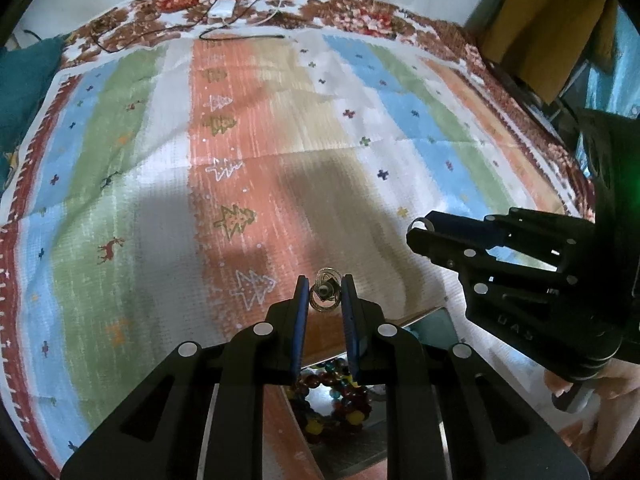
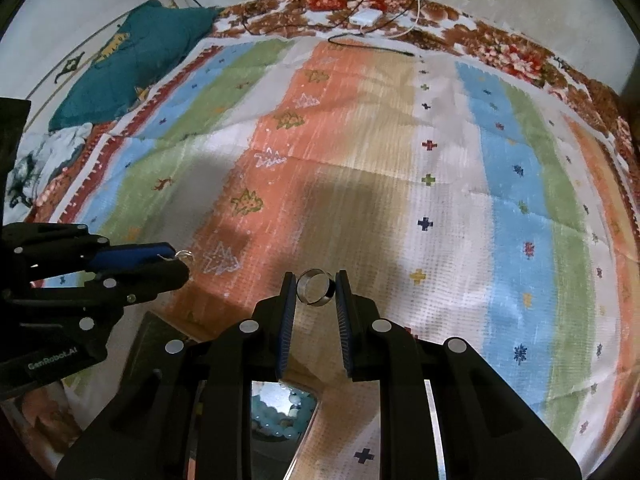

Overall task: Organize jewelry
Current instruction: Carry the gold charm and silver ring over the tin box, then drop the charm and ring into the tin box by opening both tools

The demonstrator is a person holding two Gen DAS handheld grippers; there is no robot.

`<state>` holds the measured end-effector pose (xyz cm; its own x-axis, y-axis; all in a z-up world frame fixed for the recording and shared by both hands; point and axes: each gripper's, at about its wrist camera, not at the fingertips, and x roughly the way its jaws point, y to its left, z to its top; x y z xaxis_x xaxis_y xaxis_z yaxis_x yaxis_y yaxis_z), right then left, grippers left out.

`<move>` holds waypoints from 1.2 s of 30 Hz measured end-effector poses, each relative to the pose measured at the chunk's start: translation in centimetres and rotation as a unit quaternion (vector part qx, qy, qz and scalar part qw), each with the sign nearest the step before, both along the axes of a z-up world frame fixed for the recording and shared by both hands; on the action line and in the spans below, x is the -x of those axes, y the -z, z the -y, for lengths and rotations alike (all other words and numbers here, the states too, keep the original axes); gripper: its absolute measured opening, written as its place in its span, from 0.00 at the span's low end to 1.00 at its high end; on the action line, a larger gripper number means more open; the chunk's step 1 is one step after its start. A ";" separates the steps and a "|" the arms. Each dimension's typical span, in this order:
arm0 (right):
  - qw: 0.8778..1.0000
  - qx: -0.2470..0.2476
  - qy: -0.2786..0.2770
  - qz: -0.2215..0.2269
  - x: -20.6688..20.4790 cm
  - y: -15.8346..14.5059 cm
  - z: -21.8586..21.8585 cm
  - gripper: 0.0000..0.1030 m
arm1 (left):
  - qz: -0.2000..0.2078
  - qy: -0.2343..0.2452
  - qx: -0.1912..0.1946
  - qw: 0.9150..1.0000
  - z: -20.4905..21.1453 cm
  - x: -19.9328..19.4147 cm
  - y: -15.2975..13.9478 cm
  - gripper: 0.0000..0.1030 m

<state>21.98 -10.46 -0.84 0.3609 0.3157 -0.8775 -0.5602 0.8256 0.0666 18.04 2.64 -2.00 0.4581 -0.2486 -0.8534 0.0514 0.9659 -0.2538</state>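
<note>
Two pieces held: one ring in each of my claws, both lifted above the striped cloth.
Spiral ring [image 1: 326, 289]: a coiled silver wire ring with a small stud at its centre, pinched between the blue pads of my left claw [image 1: 325, 294], at the fingertips.
Left claw from the other side: in the right wrist view my left claw [image 2: 180, 258] comes in from the left edge, clenched, with a loop of the silver wire [image 2: 185, 255] poking out past its tip.
Band ring [image 2: 315, 286]: a plain, wide silver band, gripped by its sides between the pads of my right claw [image 2: 315, 292], its opening turned toward the camera.
Right claw from the other side: in the left wrist view my right claw [image 1: 420, 232] reaches in from the right, closed on the band [image 1: 423, 225], which shows as a small loop at its tip.
Tray below [image 1: 434, 322]: a shiny compartmented tray lies under both claws; one section holds a multicoloured bead bracelet [image 1: 334, 398], another holds pale blue beads [image 2: 280, 412].
Striped cloth [image 2: 400, 160]: pastel stripes with tree and cross motifs, spread flat over a floral bedcover [image 2: 500, 52].
Far edge: a white charger [image 2: 364, 17] with cables sits on the floral border; a teal pillow [image 2: 132, 56] lies at the far left.
</note>
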 end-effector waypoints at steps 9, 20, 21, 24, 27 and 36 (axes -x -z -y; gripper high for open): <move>1.000 -0.018 0.002 0.019 1.3 -1.8 0.8 0.20 | 0.019 -0.002 0.010 1.000 0.0 1.3 -1.4 0.15; 0.999 -0.033 -0.006 0.033 3.0 -3.0 1.1 0.20 | 0.046 -0.009 0.022 0.999 0.0 3.7 -3.0 0.15; 0.999 -0.034 -0.008 0.033 3.2 -3.0 1.1 0.20 | 0.048 -0.008 0.024 0.999 0.1 3.9 -3.1 0.15; 0.999 -0.037 -0.012 0.035 3.8 -3.3 1.3 0.20 | 0.053 -0.005 0.025 0.998 0.3 4.7 -3.3 0.15; 0.998 -0.042 -0.016 0.036 4.4 -3.5 1.4 0.20 | 0.056 0.000 0.024 0.998 0.6 5.4 -3.4 0.15; 0.998 -0.056 -0.021 0.025 5.8 -3.4 1.9 0.20 | 0.055 0.007 0.023 0.998 1.4 6.5 -3.3 0.15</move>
<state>16.15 -12.34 2.52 0.3875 0.4257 -0.8177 -0.5983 0.7910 0.1283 11.55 1.25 1.32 0.5444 -0.2929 -0.7860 0.0952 0.9526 -0.2891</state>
